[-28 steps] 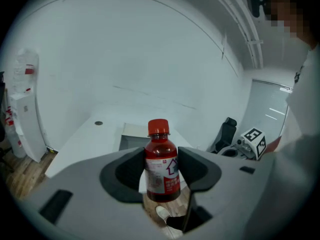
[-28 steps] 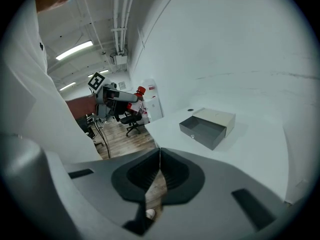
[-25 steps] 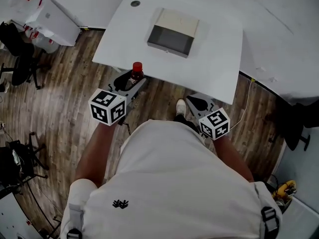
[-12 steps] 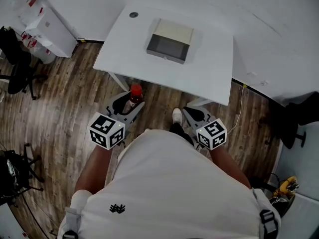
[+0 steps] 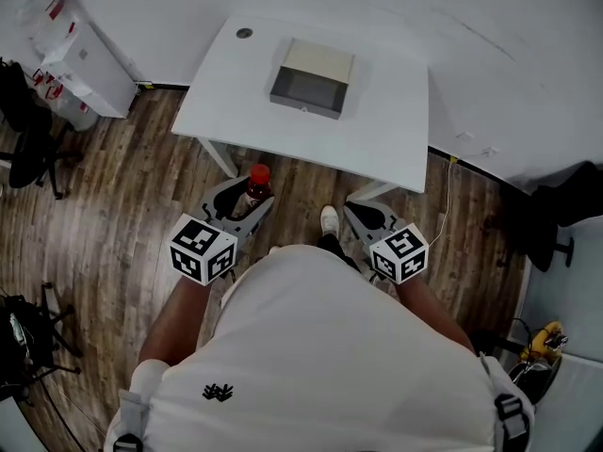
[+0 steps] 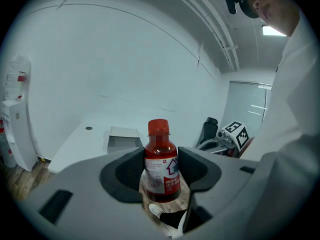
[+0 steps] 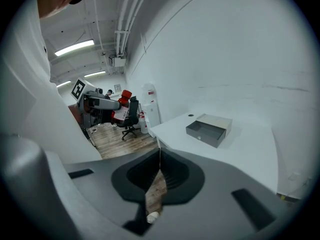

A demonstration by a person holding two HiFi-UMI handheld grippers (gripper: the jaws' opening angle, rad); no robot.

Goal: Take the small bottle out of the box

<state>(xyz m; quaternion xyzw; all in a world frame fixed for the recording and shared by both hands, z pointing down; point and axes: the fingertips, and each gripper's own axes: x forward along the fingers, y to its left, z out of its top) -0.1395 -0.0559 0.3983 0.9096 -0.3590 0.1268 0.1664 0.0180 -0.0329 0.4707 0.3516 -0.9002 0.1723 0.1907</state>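
The small bottle (image 6: 161, 165) of red drink with a red cap (image 5: 259, 172) stands upright between the jaws of my left gripper (image 5: 247, 199), which is shut on it, held over the wooden floor in front of the table. The box (image 5: 312, 78), an open grey drawer-like case with a beige lid, sits on the white table (image 5: 377, 130); it also shows small in the left gripper view as box (image 6: 123, 138) and in the right gripper view as box (image 7: 209, 129). My right gripper (image 5: 361, 216) is shut with nothing between its jaws, held low near the person's body.
A white cabinet (image 5: 85, 64) with bags stands at the left wall. Black office chairs (image 5: 24, 130) are at the far left and another chair (image 5: 556, 215) at the right. The person's shoe (image 5: 328, 221) is on the floor. A small round grommet (image 5: 244, 33) marks the table's back corner.
The person has stepped back from the table, so both grippers and the bottle are now farther from the box. The bottle stays gripped in the left gripper.
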